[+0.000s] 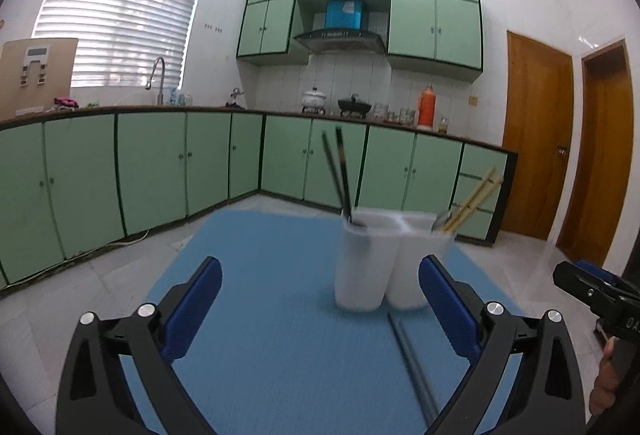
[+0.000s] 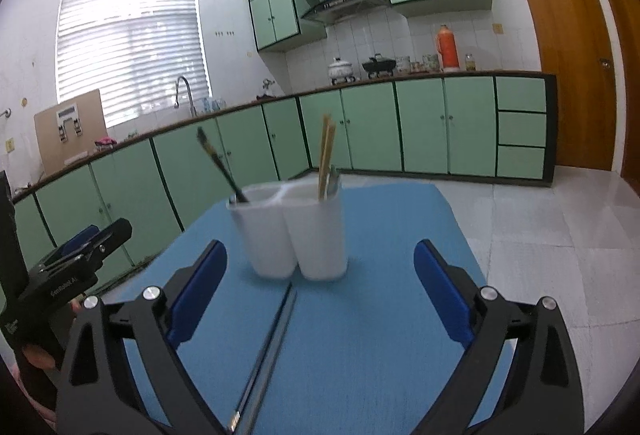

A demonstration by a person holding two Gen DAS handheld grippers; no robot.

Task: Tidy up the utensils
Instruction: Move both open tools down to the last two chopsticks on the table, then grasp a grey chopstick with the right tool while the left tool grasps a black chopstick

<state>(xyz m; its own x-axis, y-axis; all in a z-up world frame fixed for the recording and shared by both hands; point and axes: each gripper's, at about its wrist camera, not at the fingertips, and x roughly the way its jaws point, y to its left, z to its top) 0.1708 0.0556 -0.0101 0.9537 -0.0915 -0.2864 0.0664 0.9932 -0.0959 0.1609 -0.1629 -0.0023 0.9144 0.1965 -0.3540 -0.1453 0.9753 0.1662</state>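
Two wide-open grippers over a blue table mat, grasping nothing.

The left gripper (image 1: 320, 305) and right gripper (image 2: 320, 285) face a white two-compartment utensil holder (image 2: 288, 235) standing on the blue mat (image 2: 360, 335). Black chopsticks (image 2: 218, 165) lean in its left compartment, bamboo chopsticks (image 2: 326, 159) in the right (beside a blurred metal utensil). Metal chopsticks (image 2: 268, 351) lie flat before it.

Green cabinets (image 1: 152, 163) line the kitchen, with an orange thermos (image 2: 447, 49) on the counter (image 2: 420, 74) near wooden doors (image 1: 536, 135)
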